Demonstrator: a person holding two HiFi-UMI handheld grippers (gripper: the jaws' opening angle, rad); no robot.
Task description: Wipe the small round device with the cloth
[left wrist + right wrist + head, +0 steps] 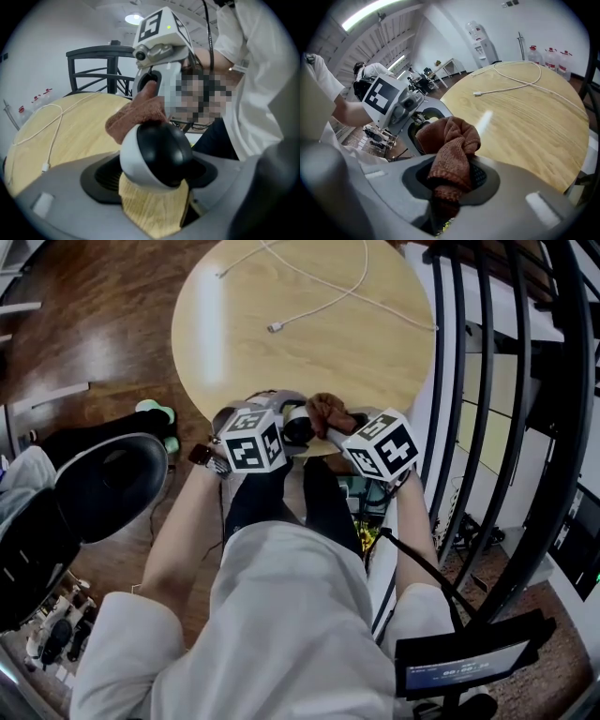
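Left fingers [61,192] grip device [159,157]; cloth [136,117] touches it.

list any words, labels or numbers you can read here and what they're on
No text reads clearly.
Small screen: pale digits, too small to read.
Marker cubes: black-and-white square patterns only, no letters.
Water bottles: labels too blurred to read.

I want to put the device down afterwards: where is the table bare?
Bare: the wide wood of the table between the white cable and the near rim, and left of the cable's plug. Crowded: the near rim, where device and cloth meet.
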